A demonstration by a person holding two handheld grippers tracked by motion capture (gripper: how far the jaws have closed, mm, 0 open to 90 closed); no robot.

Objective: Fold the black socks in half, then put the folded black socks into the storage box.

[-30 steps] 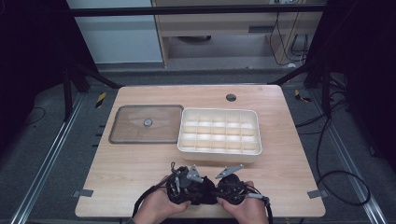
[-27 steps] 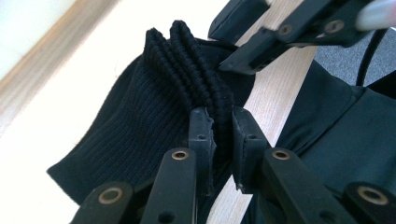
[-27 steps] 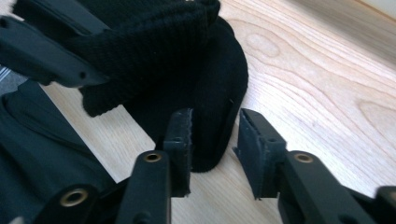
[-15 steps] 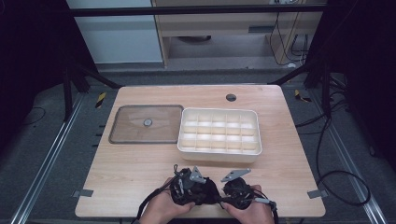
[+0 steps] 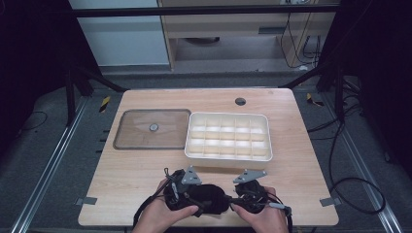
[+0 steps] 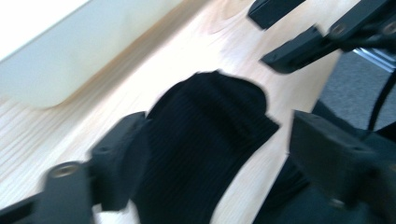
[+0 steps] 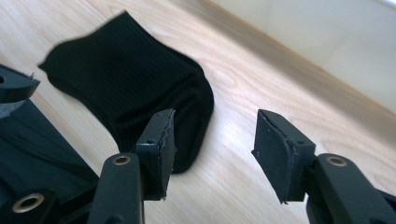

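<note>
The wooden table (image 5: 145, 165) carries a white compartment tray (image 5: 228, 137) at centre and a clear flat lid (image 5: 152, 129) at its 9 o'clock. At 6 o'clock from the tray, near the table's front edge, lies a black sock (image 5: 206, 198) — between both hands. The left gripper (image 6: 205, 154) has just been opening; its jaws stand apart around the sock, not pressing it. The right gripper (image 7: 212, 149), at the sock's 3 o'clock, has also been opening — its jaws hold only bare wood between them.
</note>
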